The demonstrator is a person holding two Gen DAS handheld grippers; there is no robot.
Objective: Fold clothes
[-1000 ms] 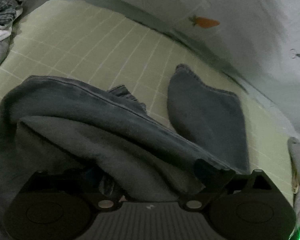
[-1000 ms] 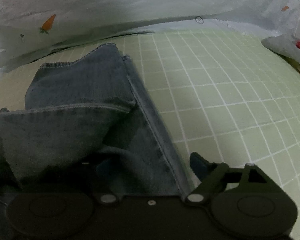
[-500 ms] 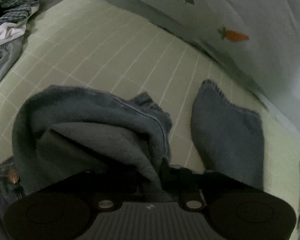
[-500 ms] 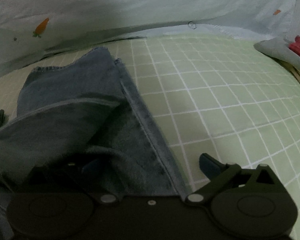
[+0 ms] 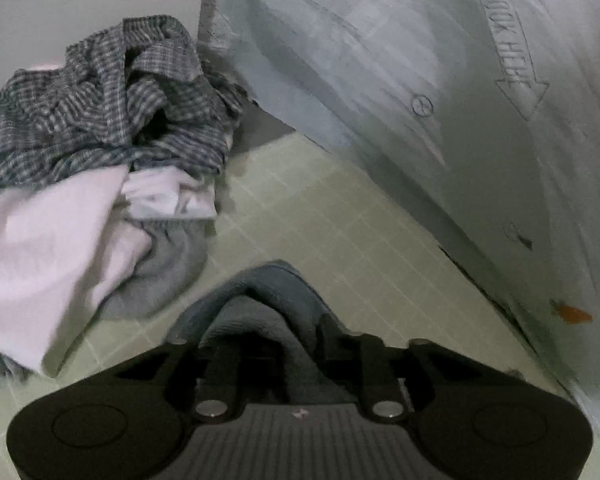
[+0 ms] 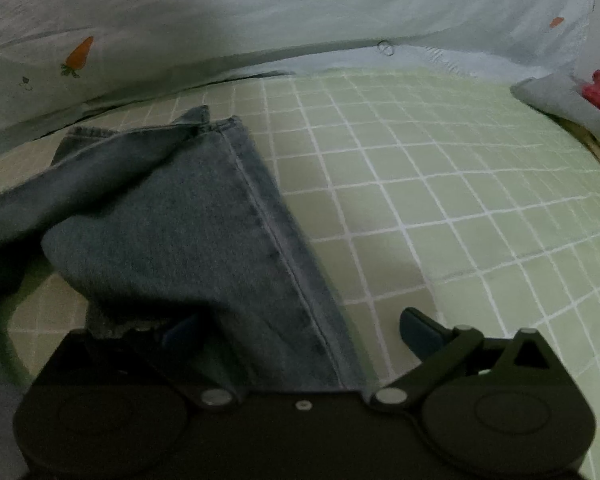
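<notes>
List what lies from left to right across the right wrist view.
Jeans → bare green checked sheet → grey cloth with a red item at the far right edge.

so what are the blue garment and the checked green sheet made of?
Blue garment: looks like washed denim, matte, with a stitched side seam and frayed hem. Checked green sheet: seemingly thin woven cotton-type fabric, matte, printed white grid, soft creases; the fibre itself can't be told.

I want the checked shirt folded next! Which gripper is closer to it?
Left. The left gripper, shut on the jeans, faces the checked shirt in the pile ahead. The right gripper view shows only jeans and the green sheet; no shirt.
</notes>
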